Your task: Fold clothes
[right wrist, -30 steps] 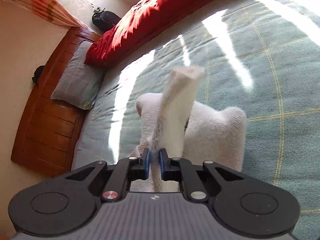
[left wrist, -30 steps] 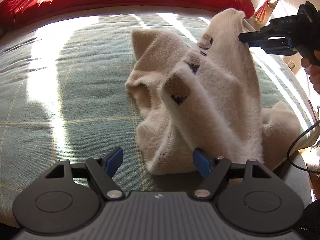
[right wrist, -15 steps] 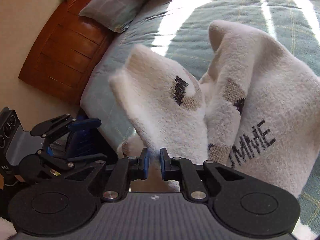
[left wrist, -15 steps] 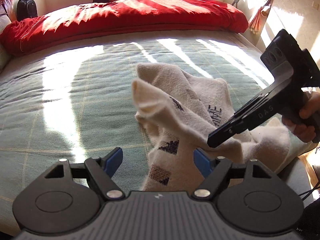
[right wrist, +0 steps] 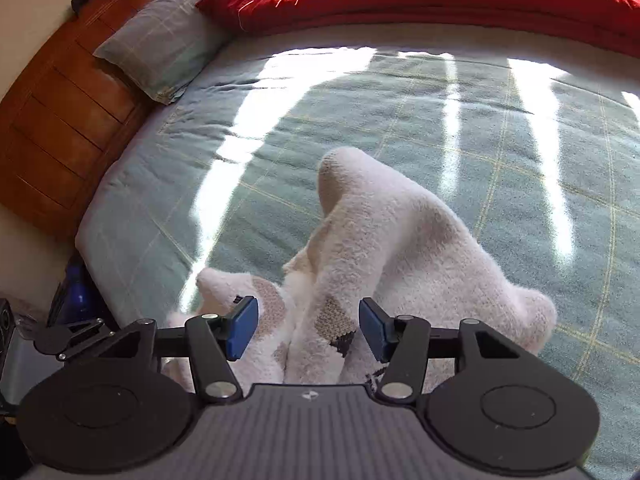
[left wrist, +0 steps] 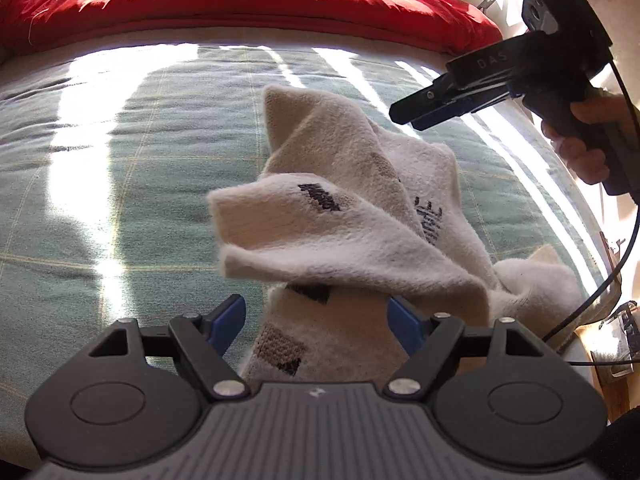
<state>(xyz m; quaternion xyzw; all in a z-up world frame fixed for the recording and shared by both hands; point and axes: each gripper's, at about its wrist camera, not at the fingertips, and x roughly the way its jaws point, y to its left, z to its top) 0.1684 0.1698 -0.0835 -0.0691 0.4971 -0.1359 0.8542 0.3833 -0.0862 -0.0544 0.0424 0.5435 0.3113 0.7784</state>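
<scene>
A cream fuzzy garment [left wrist: 360, 220] with dark and brown patches lies in a rumpled heap on the green checked bedspread [left wrist: 140, 160]. My left gripper [left wrist: 316, 320] is open just above its near end; the cloth passes between the blue pads without being pinched. My right gripper [left wrist: 408, 116] hangs in the air up and to the right of the heap, held by a hand [left wrist: 580, 152]. In the right wrist view the garment [right wrist: 400, 240] lies below the right gripper [right wrist: 307, 328], whose jaws are opening, with the cloth loose between them and neither pad pressing on it.
A red duvet [left wrist: 240, 0] is bunched along the far side of the bed. A green pillow [right wrist: 160, 40] leans on the wooden headboard [right wrist: 60, 120] at the left. The bed's right edge and a black cable [left wrist: 624, 248] are close to the heap.
The right gripper let go of the raised fold and drew away up and to the right. The garment sank from a tall peak into a lower heap. The left gripper stayed open.
</scene>
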